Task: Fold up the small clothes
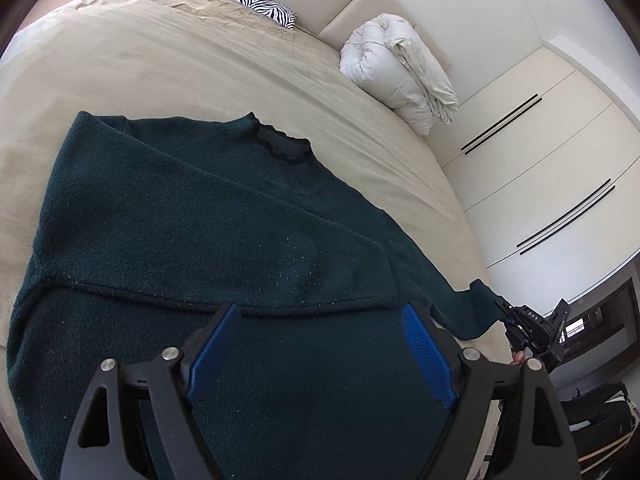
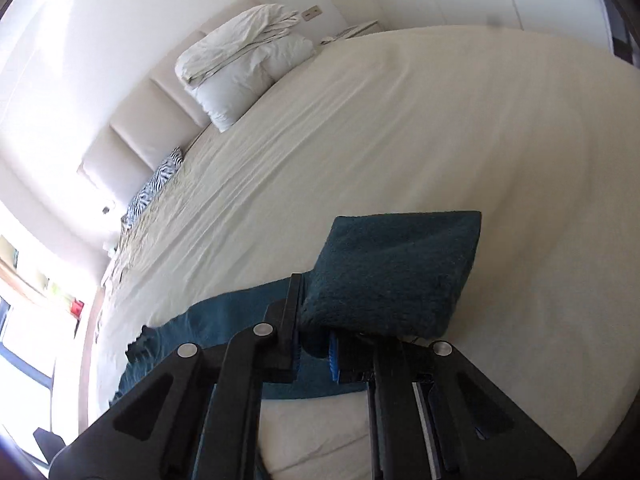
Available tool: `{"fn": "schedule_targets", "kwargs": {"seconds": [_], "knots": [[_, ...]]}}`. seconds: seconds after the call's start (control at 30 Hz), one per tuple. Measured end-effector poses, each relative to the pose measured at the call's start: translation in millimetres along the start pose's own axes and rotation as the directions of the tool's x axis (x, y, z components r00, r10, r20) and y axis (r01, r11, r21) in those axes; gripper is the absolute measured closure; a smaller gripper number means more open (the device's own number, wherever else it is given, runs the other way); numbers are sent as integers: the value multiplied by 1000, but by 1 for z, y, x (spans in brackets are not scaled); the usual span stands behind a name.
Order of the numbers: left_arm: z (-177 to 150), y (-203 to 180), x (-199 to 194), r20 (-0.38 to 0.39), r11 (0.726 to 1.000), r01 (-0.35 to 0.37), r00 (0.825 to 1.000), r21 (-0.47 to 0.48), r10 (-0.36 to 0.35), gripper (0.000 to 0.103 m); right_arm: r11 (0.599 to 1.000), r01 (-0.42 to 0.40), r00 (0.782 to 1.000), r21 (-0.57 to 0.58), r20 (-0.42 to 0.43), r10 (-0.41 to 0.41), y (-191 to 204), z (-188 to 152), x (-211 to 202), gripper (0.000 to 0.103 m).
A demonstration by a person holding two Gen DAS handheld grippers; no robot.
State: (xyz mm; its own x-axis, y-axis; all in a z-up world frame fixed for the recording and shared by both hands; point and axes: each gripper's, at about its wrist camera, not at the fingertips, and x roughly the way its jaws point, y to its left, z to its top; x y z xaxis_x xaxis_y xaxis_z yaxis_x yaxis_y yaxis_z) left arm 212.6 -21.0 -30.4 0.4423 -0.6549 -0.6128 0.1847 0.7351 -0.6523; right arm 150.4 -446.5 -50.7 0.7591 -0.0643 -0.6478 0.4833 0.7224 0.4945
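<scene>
A: What covers the bed (image 1: 168,60)?
B: A beige sheet, with a dark green sweater (image 1: 180,220) lying flat on it, collar toward the headboard.
A: And the sleeve (image 2: 396,272)?
B: Its cuff is pinched in the right gripper (image 2: 316,344), at the bed's edge.
A: The left gripper (image 1: 320,312)?
B: Jaws wide above the sweater's body, gripping nothing.

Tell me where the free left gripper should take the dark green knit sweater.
Probably the hem edge of the dark green knit sweater, approached from the near side: it lies flat, just ahead of the open left gripper. The right gripper already pinches the cuff.
</scene>
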Motion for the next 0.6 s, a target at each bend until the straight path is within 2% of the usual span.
{"fn": "schedule_targets", "kwargs": {"seconds": [0.07, 0.17, 0.23, 0.37, 0.43, 0.5, 0.6], "knots": [[3, 1, 4, -3, 999, 36, 999, -29, -36, 18, 975, -31, 999, -220, -36, 23, 72, -20, 8, 94], [5, 6, 17, -24, 991, 92, 995, -95, -95, 17, 847, -53, 996, -529, -83, 11, 167, -71, 26, 94], [4, 9, 28, -48, 981, 130, 989, -143, -138, 17, 777, -60, 993, -627, -115, -16, 205, -111, 39, 94], [-3, 10, 51, -88, 961, 185, 975, -204, -206, 13, 697, -72, 984, -714, -164, -66, 239, -167, 55, 94], [-9, 12, 63, -106, 946, 203, 966, -254, -236, 11, 691, -80, 980, -718, -182, -76, 237, -178, 59, 94], [-15, 9, 72, -119, 927, 232, 954, -294, -276, 11, 709, -89, 977, -700, -199, -73, 230, -189, 57, 94], [-17, 1, 79, -111, 915, 258, 946, -310, -304, 10, 730, -89, 980, -678, -189, -56, 225, -193, 50, 94]]}}
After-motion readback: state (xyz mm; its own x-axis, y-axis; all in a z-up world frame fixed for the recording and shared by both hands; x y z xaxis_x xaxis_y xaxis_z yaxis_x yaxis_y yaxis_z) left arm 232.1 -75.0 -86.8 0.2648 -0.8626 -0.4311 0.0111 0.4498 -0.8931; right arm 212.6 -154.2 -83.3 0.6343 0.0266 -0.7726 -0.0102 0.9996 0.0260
